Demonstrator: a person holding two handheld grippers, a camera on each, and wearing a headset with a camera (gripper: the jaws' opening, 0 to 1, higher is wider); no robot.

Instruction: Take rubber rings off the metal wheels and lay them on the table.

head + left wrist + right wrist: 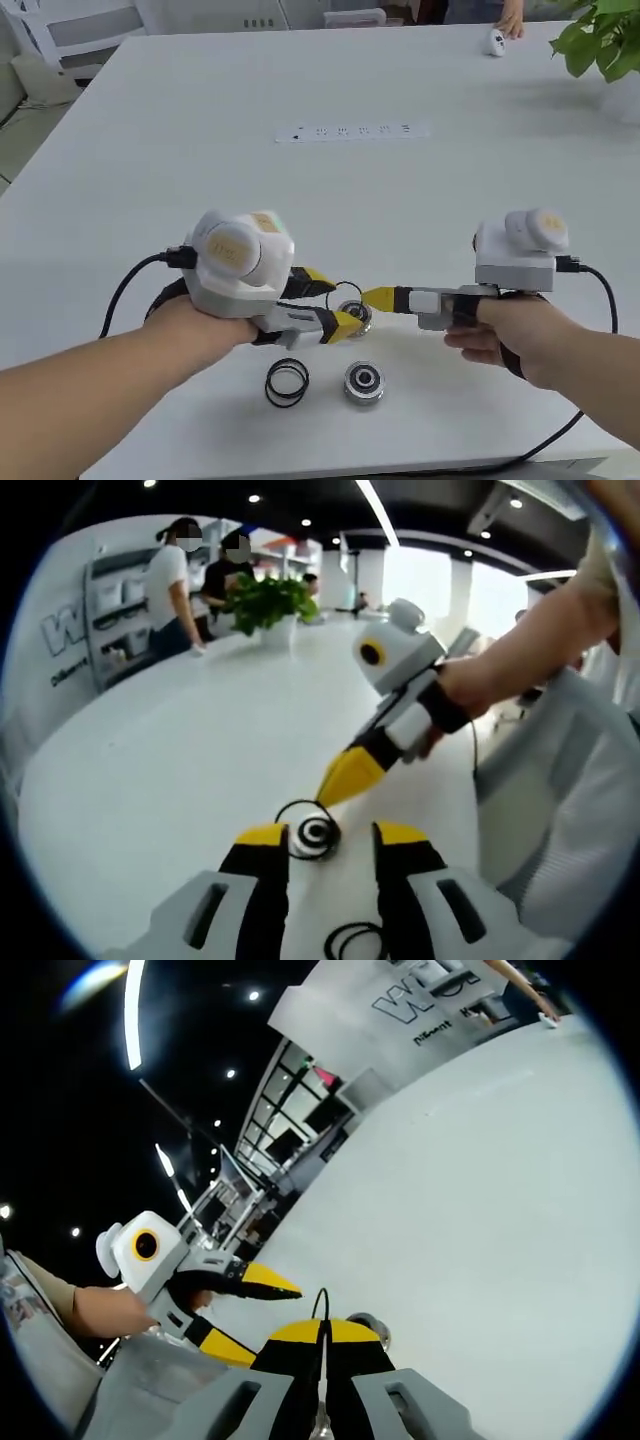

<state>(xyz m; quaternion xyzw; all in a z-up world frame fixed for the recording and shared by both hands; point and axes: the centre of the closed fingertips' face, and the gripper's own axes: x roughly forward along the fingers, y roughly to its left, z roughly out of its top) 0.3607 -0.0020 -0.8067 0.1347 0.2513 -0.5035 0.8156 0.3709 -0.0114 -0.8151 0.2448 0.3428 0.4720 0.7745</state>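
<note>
Left gripper (pixel 330 836) jaws are spread either side of a metal wheel (pixel 354 316) on the white table (pixel 420 190). Right gripper (pixel 372 296) jaws are pressed together, pinching that wheel's rubber ring (pixel 296 803). Just nearer the person than that wheel lie loose rings (pixel 287 382) and a second wheel (pixel 363 383). Far beyond it are a power strip (pixel 352 131) and a plant (pixel 600 35).
</note>
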